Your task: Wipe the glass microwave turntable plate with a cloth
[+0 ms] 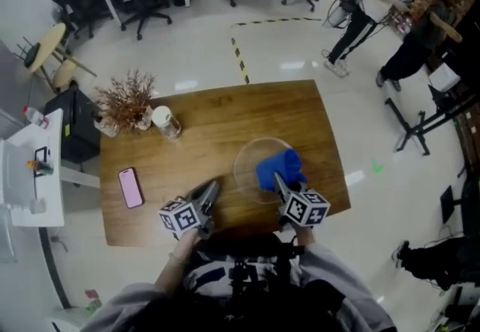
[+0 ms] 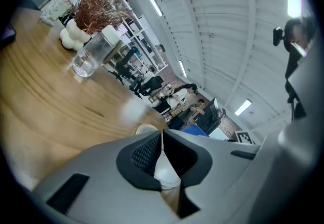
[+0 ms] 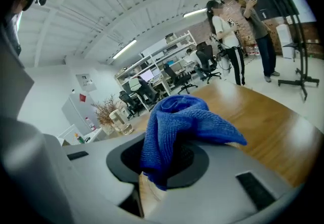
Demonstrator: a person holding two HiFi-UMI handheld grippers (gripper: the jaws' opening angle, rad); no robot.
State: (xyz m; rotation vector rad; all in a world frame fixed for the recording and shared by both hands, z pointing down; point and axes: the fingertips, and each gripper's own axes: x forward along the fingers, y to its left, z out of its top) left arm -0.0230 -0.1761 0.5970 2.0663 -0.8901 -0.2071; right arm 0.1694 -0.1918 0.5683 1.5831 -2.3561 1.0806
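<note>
**Holding the cloth on the plate**

The right tongs are clenched on a blue cloth. In the right gripper view the cloth is bunched between the two jaws of those tongs and folds over their tips toward the right. The clear glass plate lies flat on the wooden desk, directly under and ahead of the right tongs. The cloth rests on the part of the plate nearest those tongs.

The left tongs stand just left of the plate's rim, and whether they touch it cannot be told. Their own view shows the left tongs pressed together with nothing gripped between the jaws.

Left of the left tongs a pink phone lies flat on the desk. Well ahead of them, at the desk's far left, a clear bottle with a white cap stands beside a dried plant. The same bottle and plant show in the left gripper view.
</note>
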